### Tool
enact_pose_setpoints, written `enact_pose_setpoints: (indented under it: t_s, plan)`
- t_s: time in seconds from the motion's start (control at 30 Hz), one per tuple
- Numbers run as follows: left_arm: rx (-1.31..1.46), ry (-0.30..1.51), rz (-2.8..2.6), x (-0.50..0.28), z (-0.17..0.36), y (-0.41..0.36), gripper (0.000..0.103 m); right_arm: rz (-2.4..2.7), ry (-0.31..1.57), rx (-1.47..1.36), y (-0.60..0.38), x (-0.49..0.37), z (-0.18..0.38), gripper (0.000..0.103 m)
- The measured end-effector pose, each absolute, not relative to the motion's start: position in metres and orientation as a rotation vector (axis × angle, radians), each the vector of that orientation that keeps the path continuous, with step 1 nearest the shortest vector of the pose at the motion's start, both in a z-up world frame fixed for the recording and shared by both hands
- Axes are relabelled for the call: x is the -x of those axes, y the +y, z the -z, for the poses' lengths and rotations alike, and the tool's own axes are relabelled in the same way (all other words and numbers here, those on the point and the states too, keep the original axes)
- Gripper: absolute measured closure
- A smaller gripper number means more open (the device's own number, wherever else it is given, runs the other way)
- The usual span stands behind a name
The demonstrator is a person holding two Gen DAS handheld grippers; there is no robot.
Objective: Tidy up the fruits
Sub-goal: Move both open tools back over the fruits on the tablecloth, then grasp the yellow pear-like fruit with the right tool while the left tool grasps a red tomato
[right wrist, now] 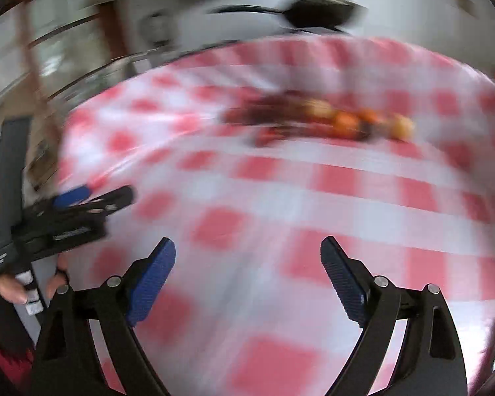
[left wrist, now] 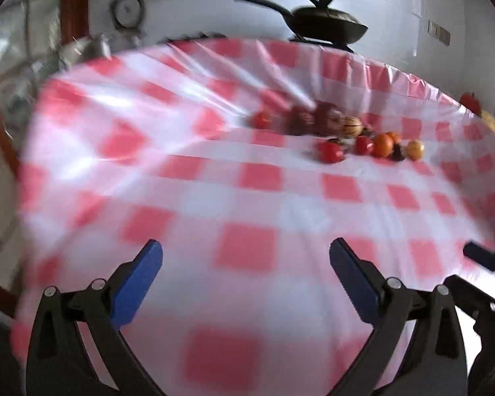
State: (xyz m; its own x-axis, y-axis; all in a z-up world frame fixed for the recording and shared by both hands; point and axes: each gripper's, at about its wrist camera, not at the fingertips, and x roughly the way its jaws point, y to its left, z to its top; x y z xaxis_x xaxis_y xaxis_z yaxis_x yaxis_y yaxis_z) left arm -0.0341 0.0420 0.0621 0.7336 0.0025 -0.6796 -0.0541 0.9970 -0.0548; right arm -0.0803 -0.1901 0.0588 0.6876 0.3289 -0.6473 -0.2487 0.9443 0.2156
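Observation:
A heap of small fruits (left wrist: pixel 340 132) lies on the red-and-white checked tablecloth (left wrist: pixel 247 198), far from both grippers. I can make out red tomatoes (left wrist: pixel 330 151), orange ones (left wrist: pixel 382 145), a yellow one (left wrist: pixel 415 149), dark red fruits (left wrist: pixel 310 118) and a pale striped one (left wrist: pixel 351 127). My left gripper (left wrist: pixel 246 247) is open above bare cloth, with nothing between its blue pads. My right gripper (right wrist: pixel 247 244) is also open and empty. Its view is heavily blurred, and the fruits (right wrist: pixel 330 118) are a smear. The left gripper (right wrist: pixel 82 198), held by a hand (right wrist: pixel 10 287), shows at the left edge of that view.
Behind the table's far edge a black lidded wok (left wrist: pixel 326 19) stands on a stove. Metal kitchenware (left wrist: pixel 82 49) and a round dial (left wrist: pixel 127 10) sit at the back left. A red object (left wrist: pixel 470 102) lies at the table's right edge.

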Motion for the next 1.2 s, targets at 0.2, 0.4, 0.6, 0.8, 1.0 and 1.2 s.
enact_pose_setpoints:
  t_s: [0.2,0.4,0.6,0.8,1.0,1.2]
  plan:
    - [0.21,0.755,0.03,-0.039,-0.034,0.013,0.002,-0.14,0.775,-0.236,-0.261,0.019,-0.037,0.016]
    - [0.326,0.734,0.07,-0.056,-0.034,0.019,0.002,-0.083,0.819,-0.271,-0.283,-0.054,-0.023,0.016]
    - [0.395,0.693,0.115,-0.048,-0.035,0.031,0.002,0.023,0.799,-0.376,-0.317,-0.112,-0.022,0.017]
    - [0.396,0.7,0.119,-0.049,-0.034,0.03,0.002,0.108,0.805,-0.364,-0.325,-0.162,-0.016,0.025]
    - [0.393,0.706,0.121,-0.05,-0.033,0.03,0.002,0.156,0.856,-0.331,-0.325,-0.202,-0.009,0.036]
    - [0.393,0.708,0.12,-0.05,-0.033,0.029,0.002,0.136,0.851,-0.39,-0.329,-0.169,-0.012,0.058]
